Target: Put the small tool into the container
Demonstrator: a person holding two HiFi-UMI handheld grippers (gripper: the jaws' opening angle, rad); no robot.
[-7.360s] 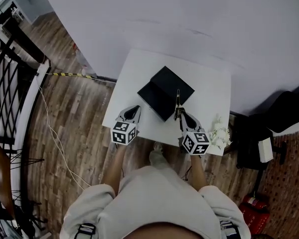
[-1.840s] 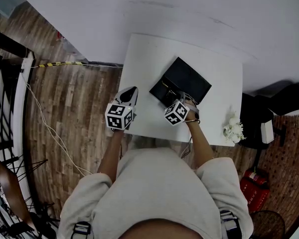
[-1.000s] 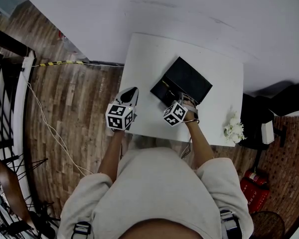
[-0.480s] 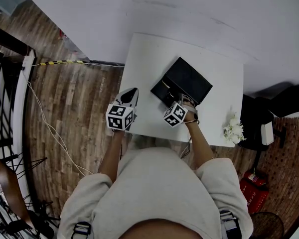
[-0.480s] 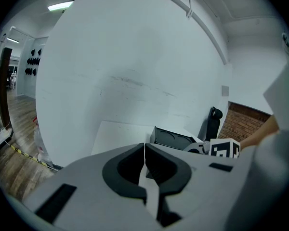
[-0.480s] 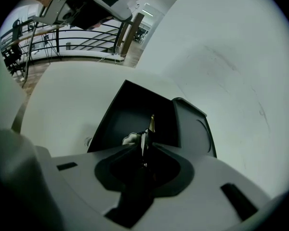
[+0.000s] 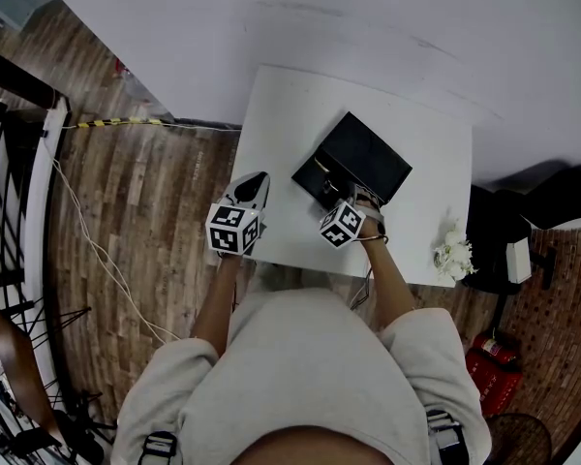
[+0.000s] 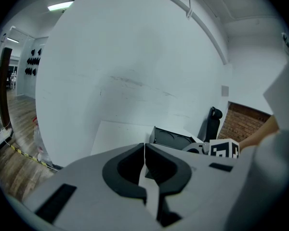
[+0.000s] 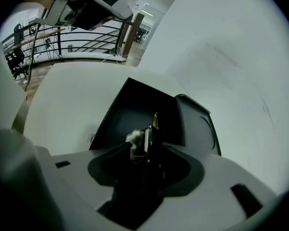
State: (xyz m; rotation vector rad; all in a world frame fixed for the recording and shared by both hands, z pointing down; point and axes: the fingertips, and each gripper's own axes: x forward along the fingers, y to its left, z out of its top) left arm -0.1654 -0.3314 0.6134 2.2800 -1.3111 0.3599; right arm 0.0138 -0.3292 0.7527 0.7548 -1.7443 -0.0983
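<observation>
Matte black for the open rectangular box container; plain white for the square surface; black-and-white square markers on the grey left tongs; streaky brown for the plank floor.

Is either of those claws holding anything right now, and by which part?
Nothing is gripped. The right claw has just been opening, and the small tool stands loose between its jaws, over the open black box. The left claw is shut and empty.
</observation>
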